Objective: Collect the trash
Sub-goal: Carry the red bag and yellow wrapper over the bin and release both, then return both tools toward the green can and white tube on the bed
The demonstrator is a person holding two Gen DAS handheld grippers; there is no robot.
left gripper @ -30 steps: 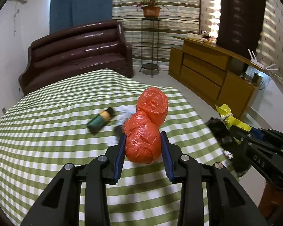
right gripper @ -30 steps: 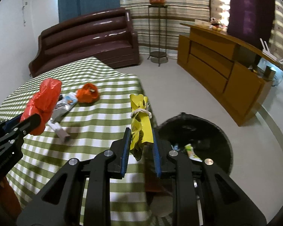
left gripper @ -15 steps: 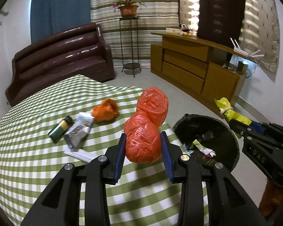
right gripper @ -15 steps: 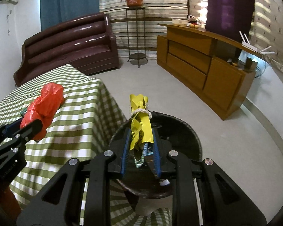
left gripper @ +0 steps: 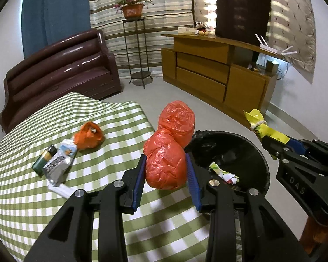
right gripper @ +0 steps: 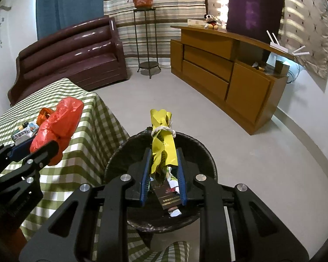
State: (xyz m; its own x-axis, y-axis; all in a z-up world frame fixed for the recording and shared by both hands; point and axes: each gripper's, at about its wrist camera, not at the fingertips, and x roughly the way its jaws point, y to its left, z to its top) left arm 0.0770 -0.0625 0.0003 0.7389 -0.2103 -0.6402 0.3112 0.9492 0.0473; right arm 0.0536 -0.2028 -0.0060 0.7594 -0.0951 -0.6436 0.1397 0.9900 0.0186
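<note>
My left gripper (left gripper: pixel 165 170) is shut on a red plastic bag (left gripper: pixel 168 152) and holds it above the table edge, beside the black bin (left gripper: pixel 253 152). The bag also shows in the right wrist view (right gripper: pixel 56 128). My right gripper (right gripper: pixel 163 170) is shut on a yellow wrapper tied with string (right gripper: pixel 163 139) and holds it over the open bin (right gripper: pixel 199 152), which has scraps inside. The wrapper also shows at the right of the left wrist view (left gripper: pixel 262 128).
On the green checked table (left gripper: pixel 43 196) lie an orange bag (left gripper: pixel 88 136), a silver pouch (left gripper: pixel 59 163), a battery (left gripper: pixel 42 158) and a white strip (left gripper: pixel 59 190). A brown sofa (left gripper: pixel 59 69), a plant stand (left gripper: pixel 137 50) and a wooden cabinet (left gripper: pixel 218 72) stand behind.
Both grippers have swung to the right with their loads. The right one moved from over the table to over the bin; the left one now sits at the table's edge near the bin.
</note>
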